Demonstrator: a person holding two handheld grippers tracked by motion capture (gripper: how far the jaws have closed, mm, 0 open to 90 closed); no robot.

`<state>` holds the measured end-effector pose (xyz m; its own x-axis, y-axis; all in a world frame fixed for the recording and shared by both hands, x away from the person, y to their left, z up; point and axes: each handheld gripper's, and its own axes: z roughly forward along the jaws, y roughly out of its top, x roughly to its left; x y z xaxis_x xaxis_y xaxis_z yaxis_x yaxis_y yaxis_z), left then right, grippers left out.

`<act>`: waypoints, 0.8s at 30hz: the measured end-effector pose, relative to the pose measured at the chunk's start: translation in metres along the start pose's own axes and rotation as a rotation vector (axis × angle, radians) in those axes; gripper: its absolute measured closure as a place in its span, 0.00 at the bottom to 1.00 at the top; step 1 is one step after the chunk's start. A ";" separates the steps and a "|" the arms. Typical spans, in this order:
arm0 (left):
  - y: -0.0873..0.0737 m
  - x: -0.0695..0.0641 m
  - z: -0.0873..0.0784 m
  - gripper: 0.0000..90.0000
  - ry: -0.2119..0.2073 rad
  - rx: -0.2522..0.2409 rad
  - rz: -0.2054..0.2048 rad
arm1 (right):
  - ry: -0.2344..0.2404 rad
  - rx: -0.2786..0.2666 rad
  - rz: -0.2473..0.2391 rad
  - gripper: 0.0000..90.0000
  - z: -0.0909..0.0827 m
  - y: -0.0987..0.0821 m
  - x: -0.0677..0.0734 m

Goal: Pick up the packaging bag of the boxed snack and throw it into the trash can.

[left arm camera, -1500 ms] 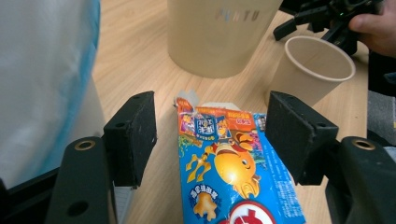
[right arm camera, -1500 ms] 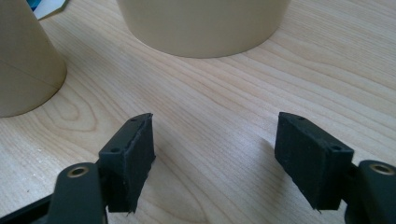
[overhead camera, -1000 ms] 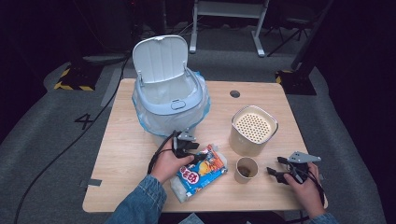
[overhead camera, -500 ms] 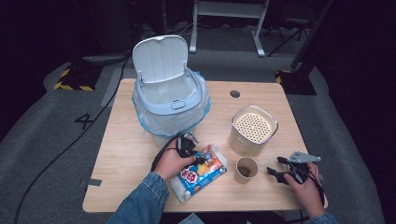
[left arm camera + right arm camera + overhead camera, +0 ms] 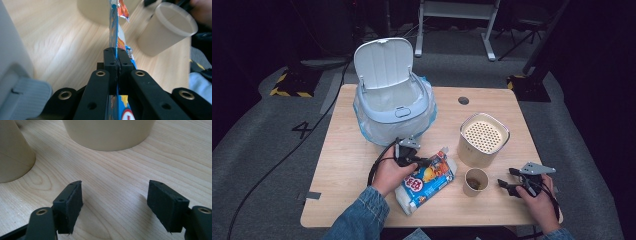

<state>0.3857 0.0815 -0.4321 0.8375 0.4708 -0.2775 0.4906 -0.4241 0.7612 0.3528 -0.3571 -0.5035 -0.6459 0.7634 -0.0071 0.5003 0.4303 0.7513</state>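
A colourful snack bag (image 5: 424, 180) lies on the wooden table (image 5: 342, 165) near the front edge. My left gripper (image 5: 422, 162) sits at the bag's upper left edge. Its jaws have just been closing and are now shut on the bag's thin sealed edge (image 5: 113, 30), which runs up between the left gripper's (image 5: 116, 53) pads. My right gripper (image 5: 504, 185) rests low at the front right, right of a paper cup (image 5: 475, 181). In its own view the right gripper (image 5: 115, 197) stands open over bare wood with nothing between the pads.
A pale blue bin (image 5: 393, 107) with its lid raised and a plastic liner stands at the back left. A beige canister (image 5: 483, 139) with a perforated top stands just behind the cup. A round hole (image 5: 463, 100) marks the tabletop at the back.
The left gripper's jaws have closed on the bag's edge, and the hand has lifted slightly with it. The right gripper has stayed where it was.
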 end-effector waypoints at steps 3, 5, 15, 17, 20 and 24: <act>0.005 -0.008 -0.013 0.99 -0.009 -0.051 0.022 | 0.000 0.000 0.000 0.32 0.000 0.000 0.000; 0.009 -0.012 -0.020 0.99 -0.003 -0.086 0.039 | 0.000 0.000 0.000 0.32 0.000 0.000 0.000; 0.029 -0.025 -0.052 0.99 0.027 -0.217 0.120 | 0.000 0.000 0.000 0.32 0.000 0.000 0.000; 0.033 -0.025 -0.058 0.99 0.036 -0.241 0.127 | 0.000 0.000 0.000 0.32 0.000 0.000 0.000; 0.040 -0.025 -0.066 0.99 0.051 -0.269 0.134 | 0.000 0.000 0.001 0.32 0.000 0.000 0.000; 0.051 -0.027 -0.077 0.99 0.063 -0.307 0.142 | -0.001 0.000 0.000 0.32 0.000 0.000 0.000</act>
<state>0.3693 0.1066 -0.3409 0.8708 0.4750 -0.1265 0.2671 -0.2411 0.9330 0.3528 -0.3571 -0.5036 -0.6452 0.7640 -0.0081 0.5003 0.4304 0.7513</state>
